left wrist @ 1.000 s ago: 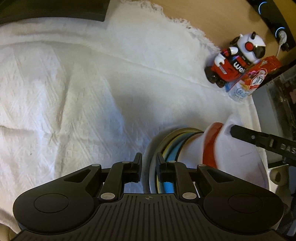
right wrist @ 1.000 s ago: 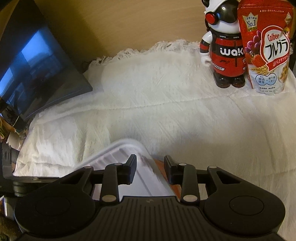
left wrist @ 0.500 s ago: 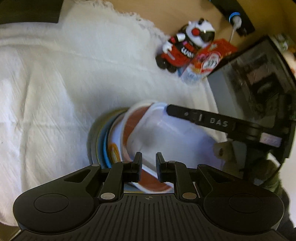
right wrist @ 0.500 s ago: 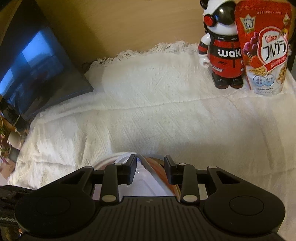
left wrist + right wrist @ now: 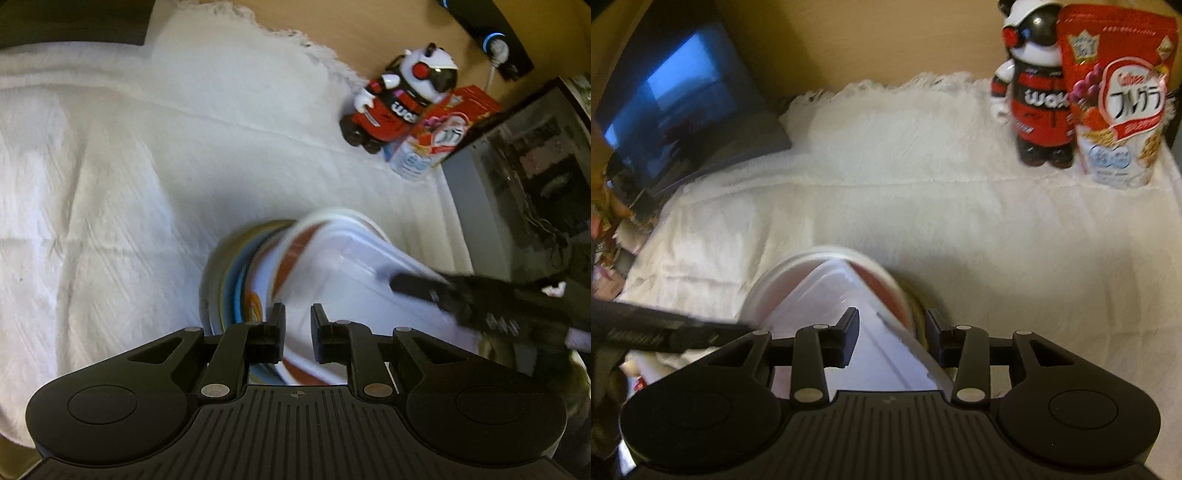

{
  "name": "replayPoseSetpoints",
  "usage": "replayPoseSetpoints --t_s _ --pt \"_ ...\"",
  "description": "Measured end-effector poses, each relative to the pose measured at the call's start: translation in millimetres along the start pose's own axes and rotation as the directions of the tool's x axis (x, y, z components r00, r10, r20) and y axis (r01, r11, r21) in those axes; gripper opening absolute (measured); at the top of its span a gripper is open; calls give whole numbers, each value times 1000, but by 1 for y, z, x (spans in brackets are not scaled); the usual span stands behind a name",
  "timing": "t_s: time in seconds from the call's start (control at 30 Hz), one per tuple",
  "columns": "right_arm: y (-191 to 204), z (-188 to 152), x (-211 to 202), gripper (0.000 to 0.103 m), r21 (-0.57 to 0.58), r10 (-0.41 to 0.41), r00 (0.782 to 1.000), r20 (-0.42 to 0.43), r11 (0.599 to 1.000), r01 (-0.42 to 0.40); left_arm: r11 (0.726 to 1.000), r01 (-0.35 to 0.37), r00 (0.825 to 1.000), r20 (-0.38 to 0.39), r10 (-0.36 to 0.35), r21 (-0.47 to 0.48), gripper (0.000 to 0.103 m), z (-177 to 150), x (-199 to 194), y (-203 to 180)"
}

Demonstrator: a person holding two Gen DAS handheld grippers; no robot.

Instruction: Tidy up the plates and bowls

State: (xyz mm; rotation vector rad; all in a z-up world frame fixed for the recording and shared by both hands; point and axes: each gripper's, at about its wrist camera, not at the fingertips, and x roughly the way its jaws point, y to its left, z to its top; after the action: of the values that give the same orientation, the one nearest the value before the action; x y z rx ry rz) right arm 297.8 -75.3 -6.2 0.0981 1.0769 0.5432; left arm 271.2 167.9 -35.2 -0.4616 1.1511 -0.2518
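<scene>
Item: stack of round plates with cream, yellow and blue rims (image 5: pixel 229 280), bearing a round white bowl with an orange-red inner band (image 5: pixel 291 251) and, seated in that, a translucent rectangular plastic container (image 5: pixel 354 266). The stack sits on the white textured cloth (image 5: pixel 110 184) covering the table, toward its near edge, well apart from the panda-like toy figure in red and black (image 5: pixel 1038 92) and the red cereal pouch (image 5: pixel 1119 96) standing together at the back.

Handling, as judged: the plates and bowl look rigid and smooth, likely slippery at the rim and breakable if ceramic (the material cannot be told from here). The container looks light and slightly flexible; it would shift easily inside the bowl. Best purchase is a rim or wall edge pinched between the pads, not a flat face. The soft cloth may drag if the stack is slid.

Left gripper (image 5: pixel 297 325): jaws nearly pressed together over the near rim of the bowl; whether they pinch it cannot be told.

Right gripper (image 5: pixel 892 332): jaws have just been opening; they stand apart astride the container's long edge, pads seemingly not pressing it.

Blur softens the crockery's details.
</scene>
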Motion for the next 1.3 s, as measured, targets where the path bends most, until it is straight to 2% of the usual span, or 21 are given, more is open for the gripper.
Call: replayPoseSetpoints --t_s 0.17,0.33,0.5,0.63,0.7,0.77,0.83,0.87,0.93,1.1,1.2,1.3 --pt "9 -3 -1 40 -36 11 1000 -8 999 -11 999 23 1000 18 -22 -45 12 11 11 9" --pt "7 -4 2 39 -41 10 1000 -22 999 -11 1000 -2 998 61 1 3 15 -1 -15 -10" --pt "1 -6 2 39 -26 24 999 -25 999 -25 1000 16 1000 6 -16 20 15 -26 -34 -24" --pt "2 -9 -1 39 -36 39 999 -21 999 -40 999 48 996 -74 -49 -7 15 -47 -21 -27" --pt "3 -12 -2 40 -41 41 999 -20 998 -42 998 51 995 -89 -53 -25 14 -54 -12 -26" --pt "4 -15 -5 39 -48 36 999 -16 998 -36 997 53 995 -77 -57 -52 14 -56 -5 -24" --pt "3 -19 -7 39 -46 52 998 -20 998 -53 996 58 996 -61 -63 -71 6 -55 -1 -22" --pt "3 -21 -9 39 -47 52 999 -16 997 -53 995 60 996 -64 -65 -74 6 -54 1 -24" --pt "4 -26 -14 39 -55 36 999 5 998 -36 997 58 996 -60 -61 -51 5 -55 1 -30" --pt "11 -33 -39 39 -105 36 996 77 994 -28 999 36 999 9 -36 14 5 -55 -19 -44" --pt "16 -31 -52 39 -122 51 993 110 992 -37 997 63 998 23 -62 -35 5 -50 -23 -36" --pt "18 -31 -52 39 -121 64 993 95 991 -52 989 100 995 23 -98 -110 6 -48 -24 -19"
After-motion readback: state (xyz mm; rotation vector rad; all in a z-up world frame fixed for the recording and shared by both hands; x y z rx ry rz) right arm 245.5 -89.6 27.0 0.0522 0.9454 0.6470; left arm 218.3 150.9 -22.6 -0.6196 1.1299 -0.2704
